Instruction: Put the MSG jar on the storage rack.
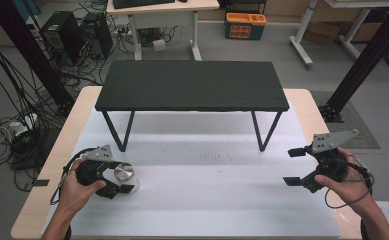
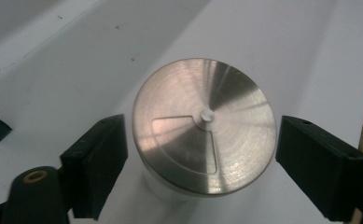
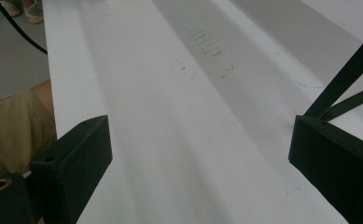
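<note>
A white round container (image 1: pixel 124 171) with a brushed-metal lid and a small centre knob (image 2: pixel 202 126) stands upright on the white mat at the near left. My left gripper (image 1: pixel 124 177) (image 2: pixel 200 156) straddles it, one black pad on each side just below the lid. The pads stand very close to its sides and I see no firm press. Held in the person's right hand at the near right, my right gripper (image 1: pixel 293 167) (image 3: pixel 200 154) is open over bare mat with nothing between its jaws.
A low black shelf on thin angled legs (image 1: pixel 192 85) stands across the far half of the white mat (image 1: pixel 207 195). Its legs (image 3: pixel 342 79) rise ahead of the right gripper. The wooden table edge (image 1: pixel 69 130) frames the mat. Desks, cables and an orange-and-blue box lie on the floor beyond.
</note>
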Demonstrator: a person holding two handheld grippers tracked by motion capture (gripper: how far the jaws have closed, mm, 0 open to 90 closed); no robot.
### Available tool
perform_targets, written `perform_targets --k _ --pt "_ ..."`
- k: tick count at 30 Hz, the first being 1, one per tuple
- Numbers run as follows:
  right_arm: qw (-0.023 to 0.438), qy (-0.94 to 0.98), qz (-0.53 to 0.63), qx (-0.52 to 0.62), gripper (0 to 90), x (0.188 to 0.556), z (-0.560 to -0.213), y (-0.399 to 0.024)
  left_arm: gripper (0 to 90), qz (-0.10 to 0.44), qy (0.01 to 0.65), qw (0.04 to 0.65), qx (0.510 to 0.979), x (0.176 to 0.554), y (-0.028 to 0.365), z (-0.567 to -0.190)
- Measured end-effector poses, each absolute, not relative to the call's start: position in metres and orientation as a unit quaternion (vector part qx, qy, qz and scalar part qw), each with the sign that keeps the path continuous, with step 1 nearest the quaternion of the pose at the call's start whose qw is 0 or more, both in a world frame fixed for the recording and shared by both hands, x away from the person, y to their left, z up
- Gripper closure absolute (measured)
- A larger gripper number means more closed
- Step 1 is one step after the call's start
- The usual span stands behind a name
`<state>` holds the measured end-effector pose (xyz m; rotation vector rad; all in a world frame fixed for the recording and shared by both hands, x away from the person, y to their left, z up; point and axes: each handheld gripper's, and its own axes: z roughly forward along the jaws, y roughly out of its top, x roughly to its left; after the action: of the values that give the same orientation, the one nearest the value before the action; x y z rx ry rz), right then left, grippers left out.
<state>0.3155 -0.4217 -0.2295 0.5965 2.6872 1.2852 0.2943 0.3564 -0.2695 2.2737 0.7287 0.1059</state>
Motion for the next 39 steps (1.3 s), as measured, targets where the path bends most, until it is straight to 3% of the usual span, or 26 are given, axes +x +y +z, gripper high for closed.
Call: perform_targets --k 6,13,26,39 --pt "0.053 0.883 0.424 0.195 5.8 0.315 -0.231 -0.423 38.7 0.059 0.287 0.352 0.889 0.291 0.350 -0.268" --pt "0.051 0.882 0.426 0.196 5.8 0.316 -0.234 -0.423 42.2 0.082 0.292 0.343 0.889 0.284 0.344 -0.264" --pt "0.050 0.882 0.428 0.191 5.8 0.313 -0.237 -0.422 42.6 0.079 0.308 0.340 0.885 0.283 0.342 -0.255" --pt "0.048 0.877 0.445 0.176 5.7 0.315 -0.242 -0.424 42.6 0.104 0.286 0.384 0.872 0.272 0.340 -0.162"
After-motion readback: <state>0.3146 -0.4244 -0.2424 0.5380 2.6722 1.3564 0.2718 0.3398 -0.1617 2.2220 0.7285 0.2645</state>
